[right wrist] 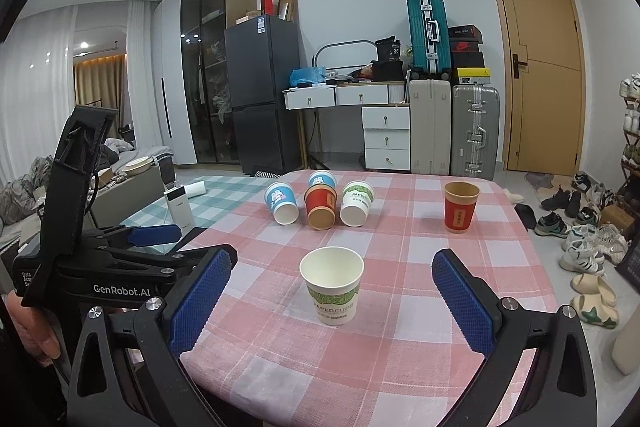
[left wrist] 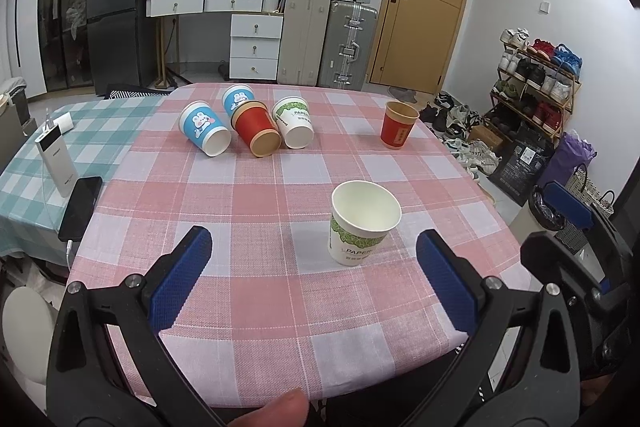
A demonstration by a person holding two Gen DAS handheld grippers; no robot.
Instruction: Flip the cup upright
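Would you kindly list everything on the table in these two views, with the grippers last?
Upright white-green paper cup: 1, near centre.
Upright red cup: 1, far right.
Tipped white-green cup: 1, right of the far group.
Tipped red cup: 1, middle of the group.
Tipped blue bunny cup: 1, left of the group.
Second blue bunny cup: 1, behind the group, pose unclear.
Power bank: 1, white, left edge.
Phone: 1, black, beside it.
Pink checked tablecloth: 1.
Left gripper: open, empty.
Right gripper: open, empty.

White cup upright between spread fingers (untouched).
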